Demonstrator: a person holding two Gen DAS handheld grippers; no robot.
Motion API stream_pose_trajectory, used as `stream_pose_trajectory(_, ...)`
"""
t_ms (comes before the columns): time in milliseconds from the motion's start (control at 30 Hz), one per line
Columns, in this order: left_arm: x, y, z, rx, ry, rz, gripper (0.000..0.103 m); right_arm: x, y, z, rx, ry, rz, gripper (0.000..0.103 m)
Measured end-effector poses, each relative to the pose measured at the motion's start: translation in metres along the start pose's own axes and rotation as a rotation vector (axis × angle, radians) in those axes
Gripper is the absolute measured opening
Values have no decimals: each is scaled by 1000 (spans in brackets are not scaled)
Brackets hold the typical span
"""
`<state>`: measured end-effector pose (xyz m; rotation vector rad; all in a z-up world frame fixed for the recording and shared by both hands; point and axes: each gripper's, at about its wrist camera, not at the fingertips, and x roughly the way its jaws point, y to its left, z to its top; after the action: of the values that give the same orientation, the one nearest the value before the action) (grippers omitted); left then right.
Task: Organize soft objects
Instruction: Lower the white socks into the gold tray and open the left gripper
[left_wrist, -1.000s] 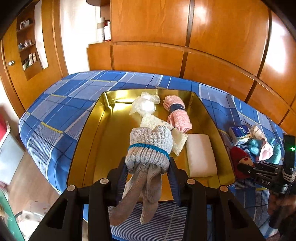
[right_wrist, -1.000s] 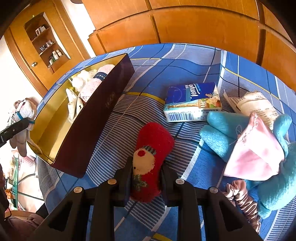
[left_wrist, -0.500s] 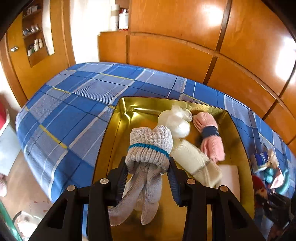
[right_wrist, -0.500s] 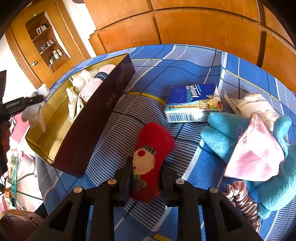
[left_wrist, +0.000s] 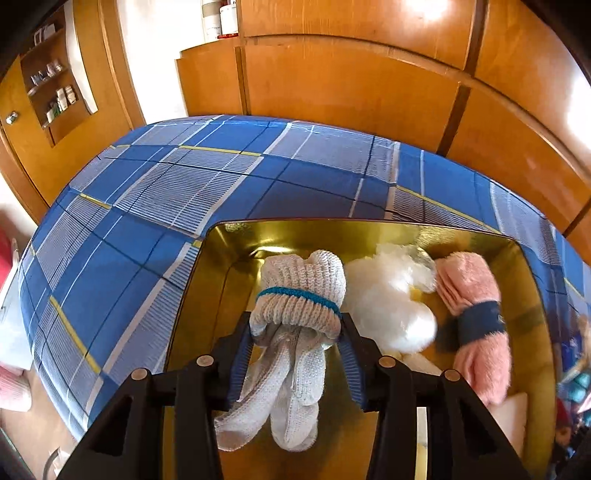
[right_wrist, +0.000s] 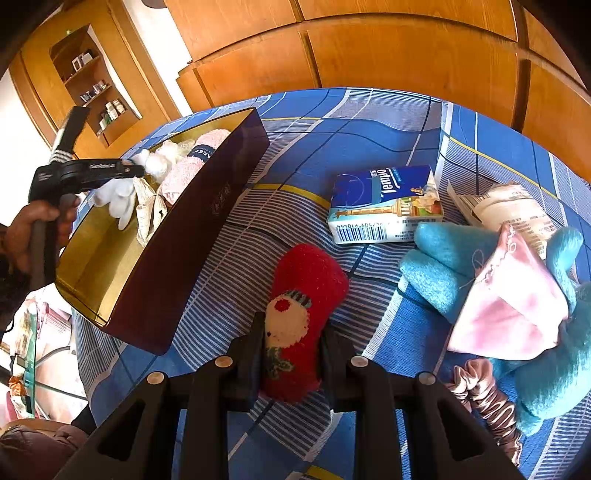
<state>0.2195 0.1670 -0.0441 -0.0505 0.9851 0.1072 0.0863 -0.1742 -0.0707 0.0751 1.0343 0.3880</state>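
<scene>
Blue-checked bedspread (left_wrist: 155, 229) bare left of gold box (left_wrist: 192, 295) rim (wardrobe behind).

The left claw (left_wrist: 295, 354) hangs over the gold tray (left_wrist: 192, 295), its jaws having just been opening around the grey rolled socks (left_wrist: 295, 314) between them, whose loose ends dangle below. In the tray beside the socks lie a white fluffy bundle (left_wrist: 388, 306) and pink banded socks (left_wrist: 476, 317). The tray sits on a blue checked bed cover (left_wrist: 184, 192).
</scene>
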Motion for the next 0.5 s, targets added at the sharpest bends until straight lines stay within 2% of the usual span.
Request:
stream_pose_trajectory(133, 11, 5, 6, -24, 16, 21, 51, 0, 0, 0, -1, -1, -1, 25)
stream_pose_trajectory(233, 4, 6, 5, -21, -6, 27, 62, 0, -1, 0, 0, -1, -1, 25)
stream_pose_trajectory(433, -31, 1, -10, 8, -81, 50, 63, -1, 0, 0, -6, -1, -11, 25)
stream_pose_trajectory(500, -49, -3, -19, 4, -110, 36, 64, -1, 1, 0, -9, -2, -14, 25)
